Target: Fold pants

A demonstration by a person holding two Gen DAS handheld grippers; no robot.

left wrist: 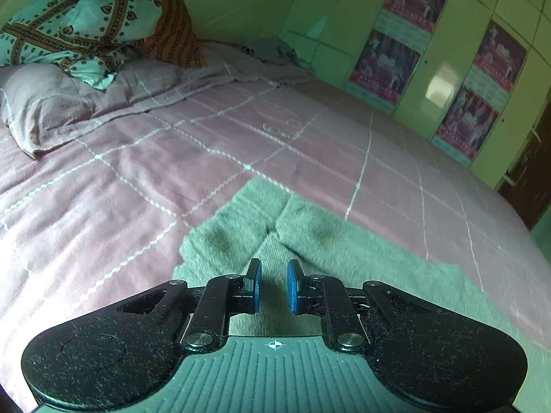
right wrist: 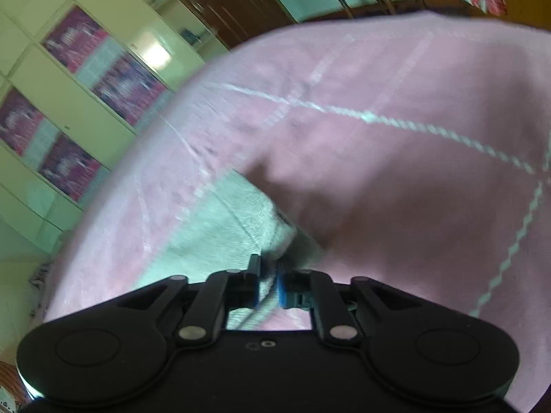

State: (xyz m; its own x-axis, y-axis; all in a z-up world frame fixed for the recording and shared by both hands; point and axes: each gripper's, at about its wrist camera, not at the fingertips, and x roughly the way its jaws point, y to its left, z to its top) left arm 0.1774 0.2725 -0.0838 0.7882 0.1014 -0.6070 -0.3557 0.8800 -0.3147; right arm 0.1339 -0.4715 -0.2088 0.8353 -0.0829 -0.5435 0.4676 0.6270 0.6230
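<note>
Left wrist view: the left gripper [left wrist: 274,284] occupies the lower centre of the frame, its blue pads [left wrist: 256,284] separated by a visible gap with no cloth caught between them; this narrow gap is as near to closed as the gripper comes. Beneath and beyond it the grey-green pants [left wrist: 303,237] lie flat on the pink bed cover [left wrist: 144,158], filling the lower centre and lower right of the frame, a seam running up from the gripper. A grey pillow [left wrist: 51,103] and a patterned teal cloth [left wrist: 75,24] lie at the upper left; a pale cabinet wall [left wrist: 444,79] bearing red posters [left wrist: 385,62] fills the upper right.

Right wrist view (blurred): the right gripper [right wrist: 268,284] sits at the lower centre, its jaws slightly parted, with an edge of the pants [right wrist: 220,227] lying between them; whether the pads still press on the fabric cannot be told. The pants extend towards the centre left over the bed cover [right wrist: 396,158]. The cabinet wall [right wrist: 44,79] stands at the left.
</note>
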